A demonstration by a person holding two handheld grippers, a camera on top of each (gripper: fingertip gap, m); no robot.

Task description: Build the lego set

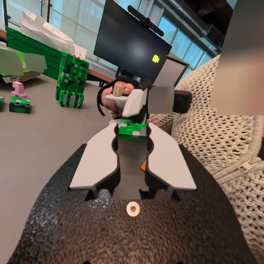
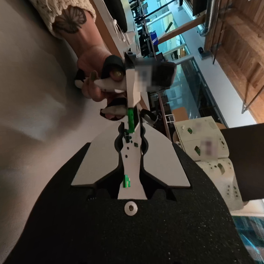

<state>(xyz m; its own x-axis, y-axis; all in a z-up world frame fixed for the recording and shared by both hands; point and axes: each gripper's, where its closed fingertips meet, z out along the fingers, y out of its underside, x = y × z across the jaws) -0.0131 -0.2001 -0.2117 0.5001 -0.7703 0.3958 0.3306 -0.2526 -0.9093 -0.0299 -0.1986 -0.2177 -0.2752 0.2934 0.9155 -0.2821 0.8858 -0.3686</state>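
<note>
I am pinching the green plate assembly point(image 1: 132, 130) at 12 o'clock in my left gripper point(image 1: 132, 131), lifted off the counter point(image 1: 42, 135). My right gripper point(image 2: 132, 128) is clamping its edge, apparently pressing pieces together.

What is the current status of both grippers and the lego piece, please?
Left gripper shut on green lego plate, held above the table. Right gripper meets the plate's far edge; its grip is unclear. Nothing in the way.

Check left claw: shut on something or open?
Shut on the flat green lego plate: left claw tips press both its side edges above the grey table.
</note>
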